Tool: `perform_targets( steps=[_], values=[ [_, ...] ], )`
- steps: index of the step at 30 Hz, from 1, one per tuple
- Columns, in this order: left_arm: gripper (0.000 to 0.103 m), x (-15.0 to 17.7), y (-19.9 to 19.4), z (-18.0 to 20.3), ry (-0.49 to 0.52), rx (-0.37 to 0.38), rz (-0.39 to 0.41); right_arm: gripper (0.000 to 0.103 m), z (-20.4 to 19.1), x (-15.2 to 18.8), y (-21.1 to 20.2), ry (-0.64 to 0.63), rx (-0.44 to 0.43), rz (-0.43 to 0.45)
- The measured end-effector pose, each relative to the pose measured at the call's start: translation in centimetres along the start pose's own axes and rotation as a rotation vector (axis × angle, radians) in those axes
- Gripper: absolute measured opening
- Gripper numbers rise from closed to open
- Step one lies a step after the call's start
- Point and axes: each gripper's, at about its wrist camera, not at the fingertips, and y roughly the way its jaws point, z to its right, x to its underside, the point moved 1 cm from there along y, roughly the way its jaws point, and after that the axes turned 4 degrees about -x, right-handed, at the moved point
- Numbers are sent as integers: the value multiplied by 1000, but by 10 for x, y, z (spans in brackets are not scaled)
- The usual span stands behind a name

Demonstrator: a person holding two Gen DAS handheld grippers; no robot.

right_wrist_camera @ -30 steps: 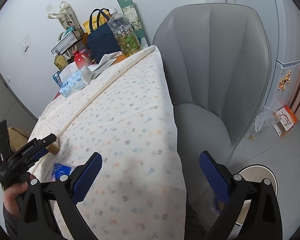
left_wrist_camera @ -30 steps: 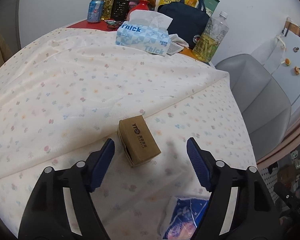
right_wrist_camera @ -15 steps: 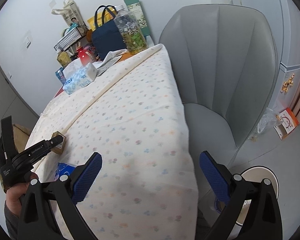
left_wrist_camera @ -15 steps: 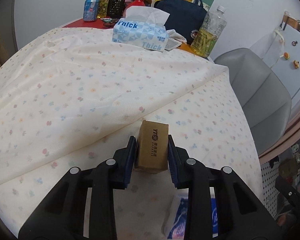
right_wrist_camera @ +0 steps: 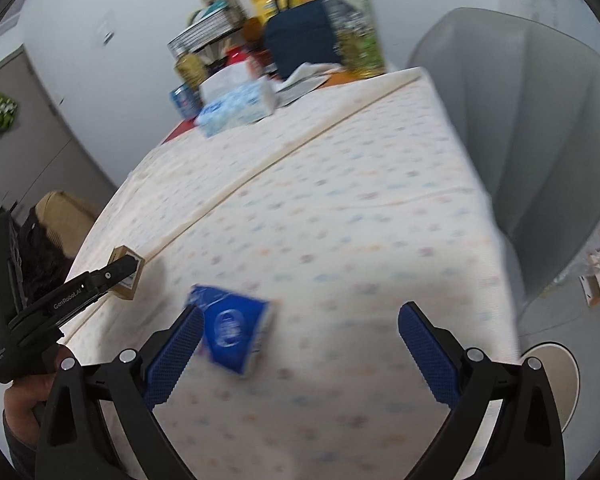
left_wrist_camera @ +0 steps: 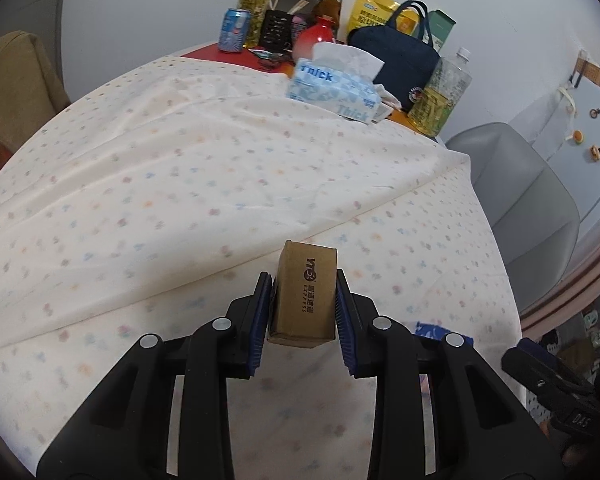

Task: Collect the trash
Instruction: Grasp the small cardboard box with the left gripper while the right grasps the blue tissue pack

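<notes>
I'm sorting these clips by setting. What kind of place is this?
Probably a home dining corner: a table under a flowered tablecloth, a grey padded chair beside it, and household clutter at the far end, such as a tissue box and a drink can.

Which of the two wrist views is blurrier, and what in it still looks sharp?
The right wrist view is blurrier: the blue packet, the tablecloth and the far clutter are smeared, while the right gripper itself stays crisp. The left wrist view is sharper, with the print on the cardboard box readable; both views bow straight edges.
</notes>
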Motion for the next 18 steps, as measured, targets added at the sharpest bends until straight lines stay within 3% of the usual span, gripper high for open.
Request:
perform_targets(
  steps=[8, 18],
  values=[
    [31, 14, -18, -43, -74, -26, 20, 95, -48, 14, 35, -83, -51, -104],
    [31, 18, -24, -82, -119, -37, 27, 95, -98, 16, 66, -200, -6, -143]
  ],
)
